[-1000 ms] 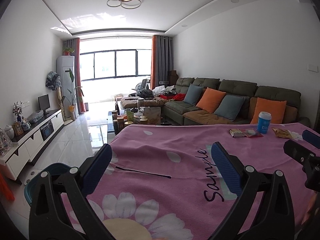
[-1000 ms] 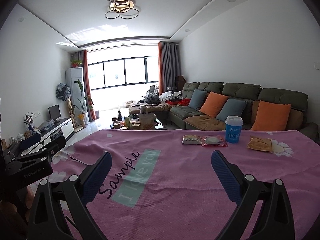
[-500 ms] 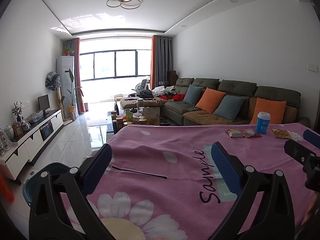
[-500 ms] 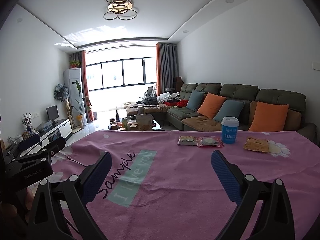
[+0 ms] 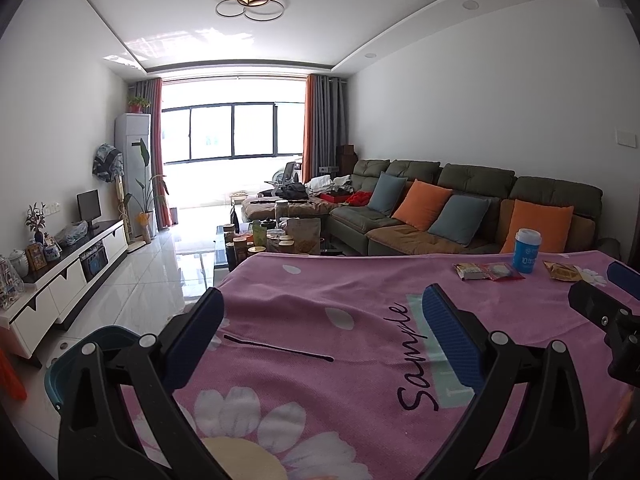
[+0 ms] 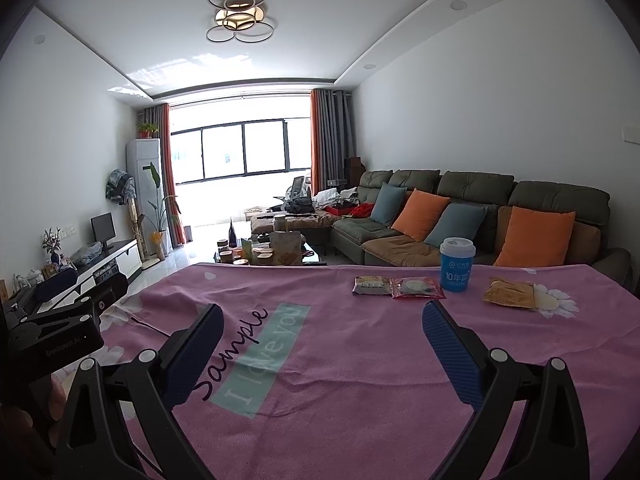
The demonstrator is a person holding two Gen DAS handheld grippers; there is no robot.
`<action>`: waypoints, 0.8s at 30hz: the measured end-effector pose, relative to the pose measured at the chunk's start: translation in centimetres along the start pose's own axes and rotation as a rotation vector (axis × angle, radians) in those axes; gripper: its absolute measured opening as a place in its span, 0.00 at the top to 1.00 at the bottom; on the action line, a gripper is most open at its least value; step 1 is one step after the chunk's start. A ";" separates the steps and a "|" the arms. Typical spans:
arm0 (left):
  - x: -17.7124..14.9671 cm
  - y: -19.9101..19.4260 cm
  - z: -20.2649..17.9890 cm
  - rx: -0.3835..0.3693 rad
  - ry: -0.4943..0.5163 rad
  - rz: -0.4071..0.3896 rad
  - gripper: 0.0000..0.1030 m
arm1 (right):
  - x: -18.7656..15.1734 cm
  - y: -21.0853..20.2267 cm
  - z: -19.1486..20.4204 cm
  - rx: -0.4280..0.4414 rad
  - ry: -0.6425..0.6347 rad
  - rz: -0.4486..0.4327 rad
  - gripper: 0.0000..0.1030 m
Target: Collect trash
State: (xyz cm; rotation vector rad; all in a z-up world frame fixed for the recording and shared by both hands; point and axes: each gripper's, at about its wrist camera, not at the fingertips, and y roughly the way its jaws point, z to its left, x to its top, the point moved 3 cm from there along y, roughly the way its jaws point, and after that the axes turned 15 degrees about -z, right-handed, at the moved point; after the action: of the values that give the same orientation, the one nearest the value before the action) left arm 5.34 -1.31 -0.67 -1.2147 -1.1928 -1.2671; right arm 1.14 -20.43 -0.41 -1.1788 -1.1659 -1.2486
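**Both grippers creeping toward the far-edge litter; nothing in hand**

Change over the last second: small. Right wrist view: cup and wrappers sitting slightly larger and lower than a second back, so right gripper [image 6: 322, 334] easing forward over the pink cloth. Left wrist view: same items drifted a little toward the right border; left gripper [image 5: 322, 312] shifted only slightly. No item displaced between pictures.

Gripper state: left spread wide, nothing between the pads. Right likewise spread wide, pads bare.

Task things, all on the tabletop [image 6: 360, 380] along its far edge, toward the far right corner:
- blue paper cup [image 6: 457, 265], upright, lid on
- red wrapper [image 6: 417, 288], flat, just left of cup
- pale wrapper [image 6: 372, 285], flat, touching or nearly touching the red one; cannot tell which
- yellow-brown wrapper [image 6: 509, 293], flat, right of cup, apart from it

Teal bin [image 5: 96, 354] on the floor past the near left corner, partly hidden behind the left gripper's frame. Contents not visible.

Judgement: approach only, no collection registered in this interval. Right gripper closer to the litter. Flat wrappers on soft cloth likely awkward to pinch; cup likely light and easy to tip.
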 end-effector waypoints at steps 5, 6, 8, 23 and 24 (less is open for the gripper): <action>0.1 -0.2 0.0 0.005 0.001 -0.007 0.05 | 0.1 0.0 -0.1 -0.005 0.001 -0.004 0.07; 0.1 -0.2 -0.1 0.005 0.001 -0.007 0.05 | 0.1 0.0 -0.1 -0.006 0.002 -0.003 0.07; 0.2 -0.2 -0.1 0.005 0.000 -0.008 0.05 | 0.2 -0.1 -0.2 -0.009 0.001 -0.006 0.07; 0.2 0.0 -0.1 0.012 0.000 -0.008 0.05 | 0.4 -0.1 -0.3 -0.015 0.004 -0.018 0.07; 0.2 0.1 -0.1 0.013 0.000 -0.008 0.05 | 0.4 -0.1 -0.4 -0.015 0.005 -0.018 0.07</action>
State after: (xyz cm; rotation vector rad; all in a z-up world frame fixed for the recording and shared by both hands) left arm 5.41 -1.43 -0.50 -1.2017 -1.2049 -1.2639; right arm 1.01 -20.81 -0.03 -1.1778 -1.1673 -1.2759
